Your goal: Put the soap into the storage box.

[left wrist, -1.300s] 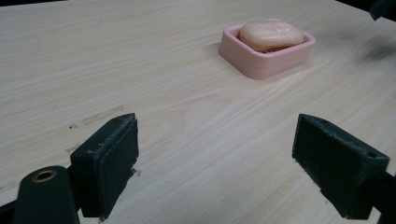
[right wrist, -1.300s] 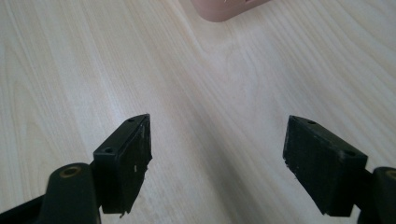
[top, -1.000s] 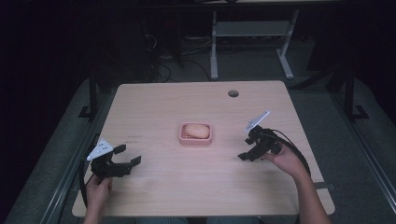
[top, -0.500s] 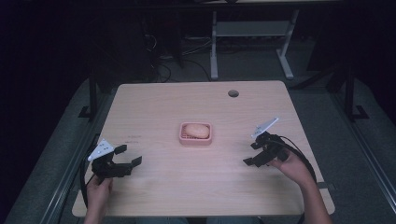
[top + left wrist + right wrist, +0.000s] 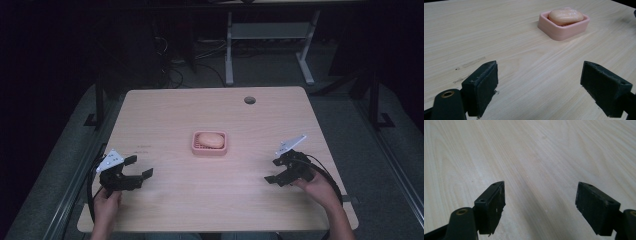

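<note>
The right gripper (image 5: 281,171) has been pulled back toward the near right corner of the light wooden counter (image 5: 170,115); the left gripper (image 5: 136,167) has stayed put. Fingers on both are spread wide, nothing held. No writing can be read.

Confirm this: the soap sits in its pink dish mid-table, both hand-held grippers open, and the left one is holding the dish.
Not quite. The left hand-held gripper is open and holds nothing; the high view shows it well apart from the dish. The soap does sit in it, and the right hand-held gripper is open.

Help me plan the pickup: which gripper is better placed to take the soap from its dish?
Left, marginally. The left gripper already faces the soap in the pink dish, jaws open. The right gripper, also open, looks along bare table.
</note>
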`<state>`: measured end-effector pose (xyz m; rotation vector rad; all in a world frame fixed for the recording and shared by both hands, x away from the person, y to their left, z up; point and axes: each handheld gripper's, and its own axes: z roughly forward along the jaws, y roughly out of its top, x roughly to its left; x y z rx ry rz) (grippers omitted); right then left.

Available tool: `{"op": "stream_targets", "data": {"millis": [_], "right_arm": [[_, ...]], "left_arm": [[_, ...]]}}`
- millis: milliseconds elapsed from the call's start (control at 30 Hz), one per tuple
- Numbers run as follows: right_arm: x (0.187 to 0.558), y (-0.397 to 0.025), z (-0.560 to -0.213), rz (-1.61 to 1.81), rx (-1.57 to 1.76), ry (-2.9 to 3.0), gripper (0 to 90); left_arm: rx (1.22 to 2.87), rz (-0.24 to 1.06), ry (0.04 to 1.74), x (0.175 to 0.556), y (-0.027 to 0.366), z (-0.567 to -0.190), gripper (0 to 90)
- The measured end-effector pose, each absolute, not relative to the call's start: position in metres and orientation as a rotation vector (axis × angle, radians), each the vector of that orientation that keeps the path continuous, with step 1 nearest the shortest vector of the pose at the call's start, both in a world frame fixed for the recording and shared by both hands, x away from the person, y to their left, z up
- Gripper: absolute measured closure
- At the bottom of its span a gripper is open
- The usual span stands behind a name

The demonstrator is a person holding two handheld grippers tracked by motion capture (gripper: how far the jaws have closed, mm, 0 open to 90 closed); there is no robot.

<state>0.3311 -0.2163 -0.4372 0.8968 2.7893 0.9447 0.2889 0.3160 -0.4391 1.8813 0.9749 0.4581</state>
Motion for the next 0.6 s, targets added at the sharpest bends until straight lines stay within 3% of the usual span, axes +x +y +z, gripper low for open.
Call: {"op": "stream_targets", "data": {"millis": [600], "right_arm": [[0.285, -0.238, -0.448, 1.035, 0.938, 2.633, 23.4]], "left_arm": [[1.906, 0.455, 0.961, 0.292, 0.310, -0.442, 14.3]]}}
